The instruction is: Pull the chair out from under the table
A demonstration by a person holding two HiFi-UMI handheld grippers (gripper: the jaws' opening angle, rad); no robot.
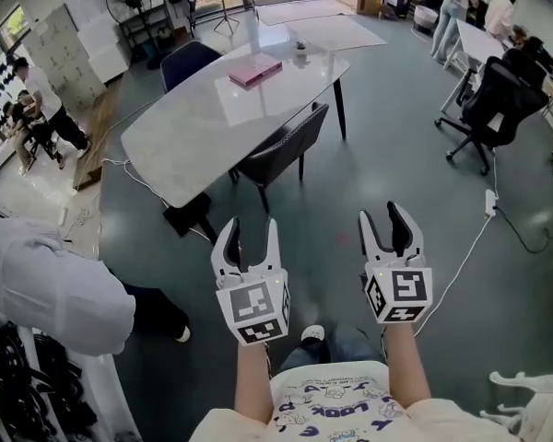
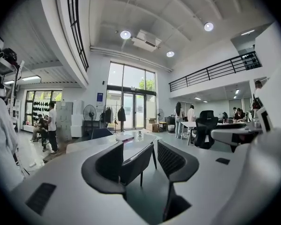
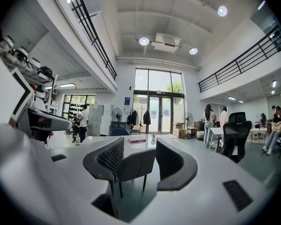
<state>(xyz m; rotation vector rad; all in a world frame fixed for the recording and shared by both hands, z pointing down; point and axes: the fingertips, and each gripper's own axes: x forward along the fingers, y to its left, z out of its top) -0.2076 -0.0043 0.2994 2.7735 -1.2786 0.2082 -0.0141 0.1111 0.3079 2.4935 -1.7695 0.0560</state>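
A dark grey chair (image 1: 286, 145) stands tucked against the near side of a white marble table (image 1: 194, 127), its back facing me. My left gripper (image 1: 249, 233) and right gripper (image 1: 390, 217) are held side by side over the floor, short of the chair and not touching it. Both stand open with nothing between their pads. In the left gripper view the chair (image 2: 139, 159) shows some way off, framed by that gripper (image 2: 140, 153). The right gripper view shows the chair (image 3: 133, 165) beyond its gripper (image 3: 139, 157) as well.
A pink book (image 1: 255, 70) and a small cup lie on the table. A blue chair (image 1: 189, 61) sits at its far side. A person in white (image 1: 46, 293) is close at my left. A black office chair (image 1: 498, 99) and a floor cable with power strip (image 1: 489, 203) are to the right.
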